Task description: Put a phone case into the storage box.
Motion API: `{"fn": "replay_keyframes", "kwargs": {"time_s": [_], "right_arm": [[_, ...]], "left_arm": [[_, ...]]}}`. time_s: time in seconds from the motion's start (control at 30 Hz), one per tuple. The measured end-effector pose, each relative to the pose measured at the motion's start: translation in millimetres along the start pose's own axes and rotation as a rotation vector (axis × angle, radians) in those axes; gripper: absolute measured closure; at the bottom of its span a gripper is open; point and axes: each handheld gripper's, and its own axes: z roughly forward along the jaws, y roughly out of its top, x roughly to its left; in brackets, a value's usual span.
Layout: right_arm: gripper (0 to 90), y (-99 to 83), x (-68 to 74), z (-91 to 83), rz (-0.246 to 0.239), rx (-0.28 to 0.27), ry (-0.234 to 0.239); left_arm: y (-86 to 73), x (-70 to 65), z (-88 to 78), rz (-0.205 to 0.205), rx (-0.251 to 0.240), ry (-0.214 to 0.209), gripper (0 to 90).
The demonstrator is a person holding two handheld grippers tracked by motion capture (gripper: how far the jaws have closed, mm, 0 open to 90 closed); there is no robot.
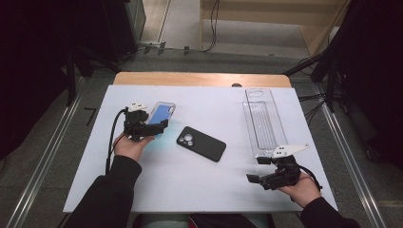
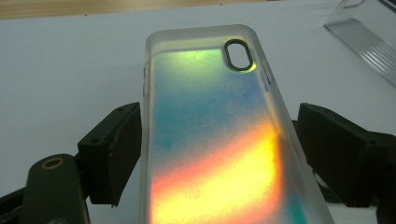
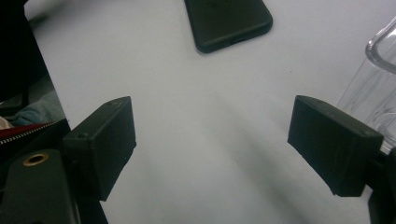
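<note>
A translucent phone case [image 2: 210,135] with a rainbow sheen lies lengthwise between my left gripper's [image 2: 219,149] two black pads, which press on its long sides. In the high view that case [image 1: 162,113] is held at the table's left, tilted a little above the white sheet, with the left gripper [image 1: 154,127] shut on its near end. A black phone [image 1: 201,143] lies camera side up in the middle of the table. My right gripper [image 1: 256,169] rests near the front right, open with nothing between its jaws, and the black phone [image 3: 229,21] lies beyond it.
A long clear plastic tray [image 1: 263,121] lies at the right of the white sheet [image 1: 190,185], just beyond the right gripper; its edge shows as clear plastic [image 3: 378,70] beside the right jaw. Metal rails run along both sides of the table.
</note>
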Motion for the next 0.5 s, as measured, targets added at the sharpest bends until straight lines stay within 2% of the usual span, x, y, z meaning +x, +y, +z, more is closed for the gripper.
{"fn": "replay_keyframes", "kwargs": {"time_s": [0.13,0.23,0.5], "right_arm": [[13.3,0.1,0.1,-0.1,0.003,-0.004,0.002],[13.4,0.4,0.6,0.1,0.004,-0.008,0.0],[13.4,2.6,4.3,1.0,0.007,-0.023,0.005]], "left_arm": [[-1.4,-7.2,-3.4,0.005,-0.013,-0.033,17.1],[-3.2,-14.0,-5.0,0.026,-0.01,-0.041,17.1],[-12.5,-33.8,-9.0,0.043,-0.005,-0.1,17.1]]}}
